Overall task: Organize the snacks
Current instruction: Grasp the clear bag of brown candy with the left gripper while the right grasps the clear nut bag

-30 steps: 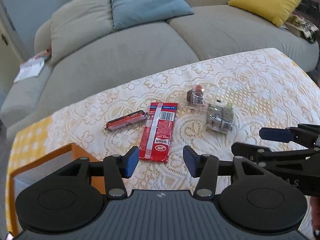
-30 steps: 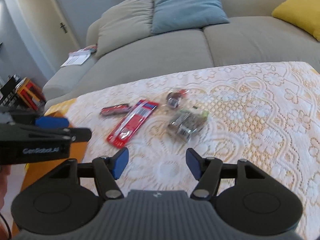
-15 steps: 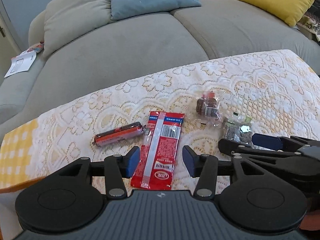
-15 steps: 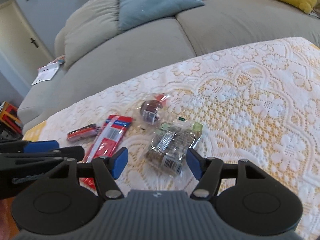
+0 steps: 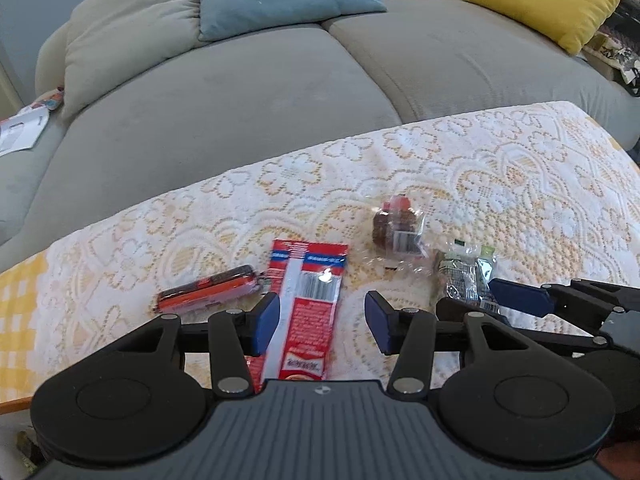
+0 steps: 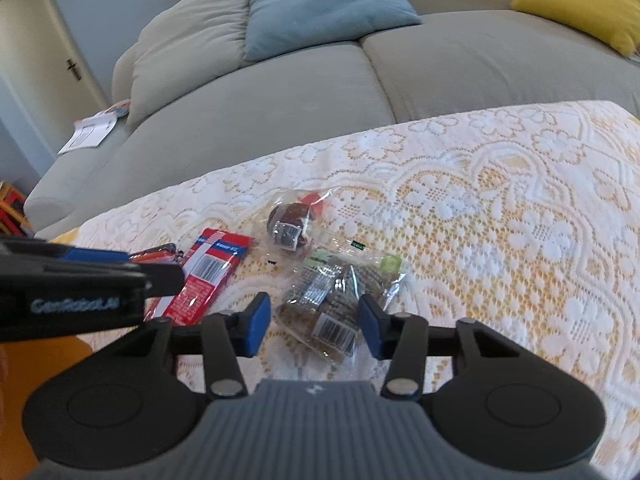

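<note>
The right half of the bench [image 6: 520, 240] lies bare under its lace cloth, open to a pass from that side. Four snacks crowd the left-centre: a slim red stick [image 5: 208, 296] touching the long red packet [image 5: 310, 300], then a small clear bag [image 6: 294, 224] and a clear cookie bag [image 6: 340, 300] just beside each other. The left tongs [image 5: 318, 322] and right tongs [image 6: 314, 326] flank the packets side by side, each blocking the other's sideways path. The sofa [image 5: 260, 92] walls the far edge.

Soft daylight; fisheye-bent, blurred edges
</note>
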Available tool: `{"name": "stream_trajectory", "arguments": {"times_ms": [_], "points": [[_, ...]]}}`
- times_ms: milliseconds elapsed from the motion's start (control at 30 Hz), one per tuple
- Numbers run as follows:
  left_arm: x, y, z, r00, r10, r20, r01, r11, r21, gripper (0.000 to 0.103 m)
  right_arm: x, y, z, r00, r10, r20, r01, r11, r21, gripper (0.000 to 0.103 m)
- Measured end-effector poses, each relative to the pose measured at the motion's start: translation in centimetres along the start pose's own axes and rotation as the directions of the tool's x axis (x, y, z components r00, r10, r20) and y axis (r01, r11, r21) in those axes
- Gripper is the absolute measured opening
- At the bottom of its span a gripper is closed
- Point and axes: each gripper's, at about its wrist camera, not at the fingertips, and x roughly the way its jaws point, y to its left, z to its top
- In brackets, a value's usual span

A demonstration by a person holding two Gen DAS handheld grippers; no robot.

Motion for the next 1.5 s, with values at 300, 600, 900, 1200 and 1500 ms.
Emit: {"name": "stream_trajectory", "arguments": {"times_ms": [300,600,900,1200,1500], "points": [[1.4,-2.6,1.0,0.997,-0.070,0.028,0.069,0.997,0.043,0.061,-3.5,-2.4,1.3,0.999,-0.020,-0.030,0.016,0.992,-0.124,0.000],[4.3,-4.6,2.1,0.998,-0.057,0.037,0.052,0.991,0.127,0.062,-3.0,-5.2,0.1,0.995,0.089,-0.046,-0.087,0.995,0.056,0.043],[7.0,-5.1,3.1,0.999,-0.042,0.011,0.040,0.990,0.132,0.062,-1.8,-5.4,0.6,0.999,0.044,-0.030,-0.043,0.999,0.008,0.043],[6.7,-5.6,3.4,0.999,-0.009,0.038,0.004,0.990,0.139,0.038,-1.4,-4.0,0.6,0.997,-0.073,-0.003,0.073,0.994,-0.084,0.043],[2.8,-2.4,2.6,0.997,0.002,0.075,-0.001,1.000,-0.024,0.034,-1.6,-1.5,0.1,1.000,-0.012,0.021,0.014,0.996,-0.089,0.046]]}}
